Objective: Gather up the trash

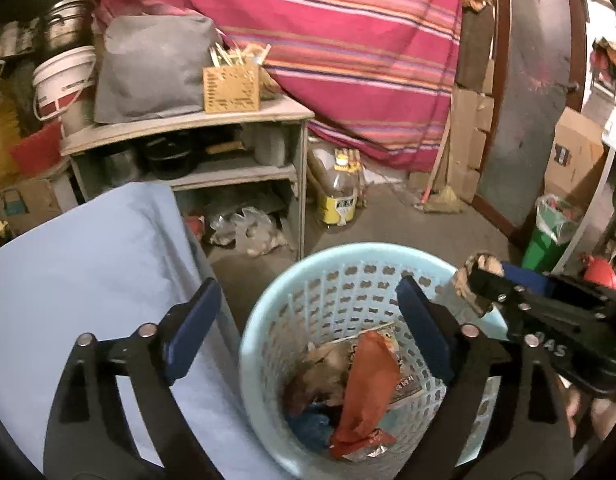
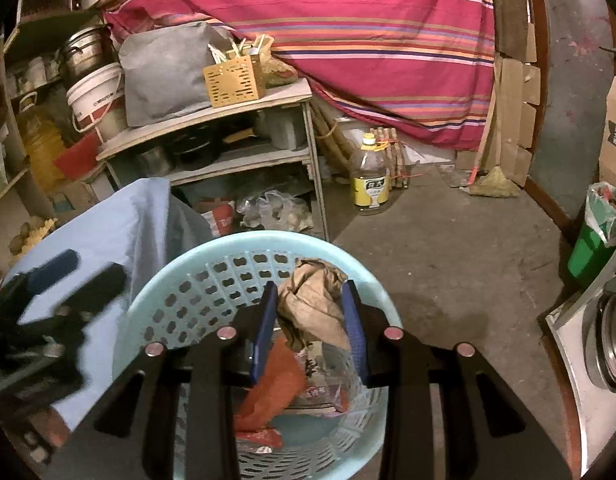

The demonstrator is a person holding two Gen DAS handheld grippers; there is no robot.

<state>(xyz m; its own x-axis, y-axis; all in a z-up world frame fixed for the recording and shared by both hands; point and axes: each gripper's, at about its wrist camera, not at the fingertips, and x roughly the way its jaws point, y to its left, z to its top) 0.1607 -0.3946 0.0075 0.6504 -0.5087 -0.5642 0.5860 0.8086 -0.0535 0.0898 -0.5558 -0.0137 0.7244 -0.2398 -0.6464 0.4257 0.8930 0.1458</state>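
Right claw [image 2: 309, 320] pinching crumpled brown paper [image 2: 313, 304] over blue basket [image 2: 156, 280]. Left claw [image 1: 309, 320] spread wide, empty, hanging over basket. Paper sitting near far rim; letting go crooked could be dropping it on floor [image 2: 447, 260].

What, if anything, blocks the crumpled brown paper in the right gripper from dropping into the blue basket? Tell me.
Nothing visible does. The right gripper holds the crumpled brown paper directly above the open mouth of the blue basket, which is only partly filled with an orange wrapper and other trash. The left gripper stands open and empty beside it.
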